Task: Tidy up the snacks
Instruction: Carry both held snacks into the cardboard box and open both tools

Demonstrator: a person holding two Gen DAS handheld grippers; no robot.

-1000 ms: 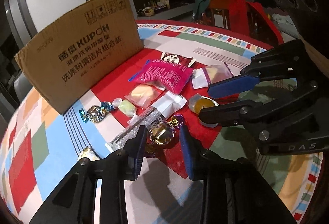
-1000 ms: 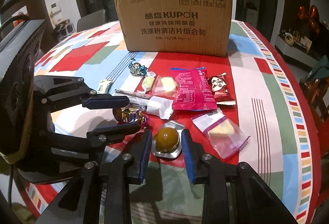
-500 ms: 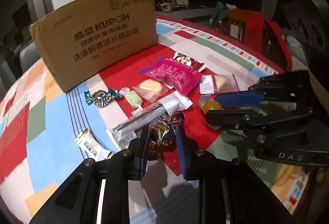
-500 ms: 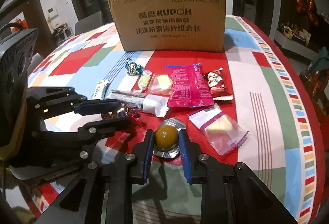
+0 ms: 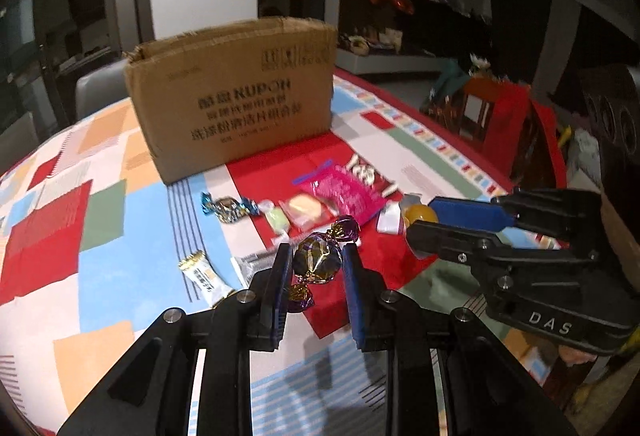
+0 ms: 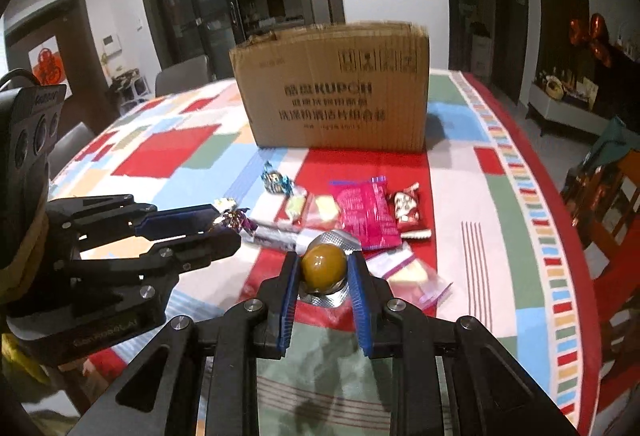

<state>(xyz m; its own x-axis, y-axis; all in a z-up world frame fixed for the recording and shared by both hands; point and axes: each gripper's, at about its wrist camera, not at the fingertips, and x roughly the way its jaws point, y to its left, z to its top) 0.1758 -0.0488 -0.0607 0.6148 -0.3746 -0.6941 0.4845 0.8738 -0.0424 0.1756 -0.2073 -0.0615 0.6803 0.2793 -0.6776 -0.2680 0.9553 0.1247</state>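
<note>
our left gripper (image 5: 314,262) now lifts a clamped purple candy (image 5: 316,261); our right gripper (image 6: 323,268) lifts a pinched amber jelly cup (image 6: 324,267), both ready for the far cardboard box (image 6: 334,92).

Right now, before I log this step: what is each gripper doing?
Left gripper: closed on the purple foil candy.
Right gripper: closed on the yellow ball snack in its foil tray.

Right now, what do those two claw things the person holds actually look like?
Both are black plastic with angular linkage arms and silver screw heads. Each gripper, left gripper and right gripper, ends in two flat fingers faced with ribbed blue pads. The right gripper's body carries white "DAS" lettering. No hands or sleeves show.
</note>
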